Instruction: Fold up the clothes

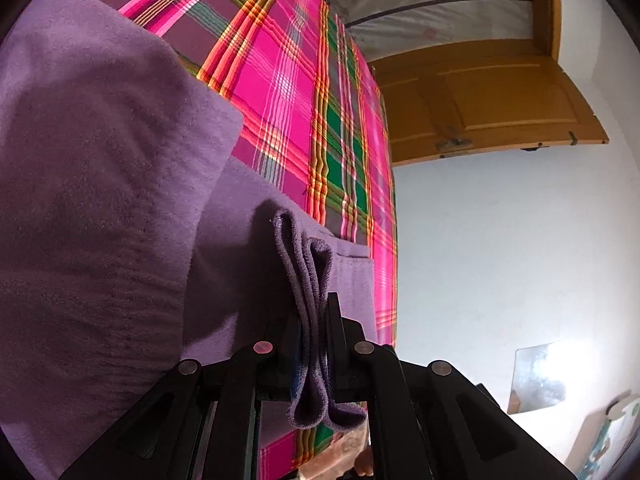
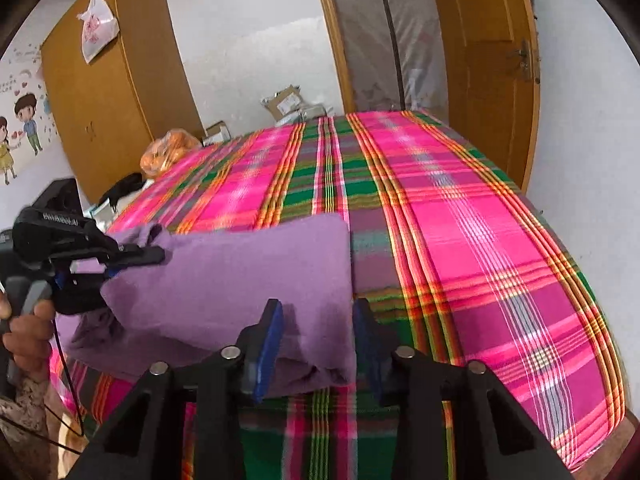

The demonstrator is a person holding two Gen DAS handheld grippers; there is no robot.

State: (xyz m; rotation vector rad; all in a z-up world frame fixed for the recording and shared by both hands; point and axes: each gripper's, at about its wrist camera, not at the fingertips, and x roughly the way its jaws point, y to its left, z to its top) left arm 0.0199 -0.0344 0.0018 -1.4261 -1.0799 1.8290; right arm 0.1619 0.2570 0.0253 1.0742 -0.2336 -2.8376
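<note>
Purple garment (image 2: 240, 280) lies partly folded at the near left edge of the plaid bed (image 2: 460, 240). Left gripper (image 1: 314, 320) is clamped on a bunched, layered edge, lifting it. Right gripper (image 2: 316, 336) stands wide apart around the near corner, gripping nothing. Thin layers could slip from the left pinch and undo the fold. Wardrobe (image 2: 112, 80) and door (image 2: 480, 60) stand far off, clear.

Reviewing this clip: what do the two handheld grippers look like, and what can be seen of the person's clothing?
Both grippers are black plastic with angular linkage arms and round metal pivot pins. The right gripper has blue pads on its fingers. The left gripper has blue accents, raised lettering too blurred to read, a grey handle and a thin black cable. A pale lacy patterned sleeve shows below it.
</note>
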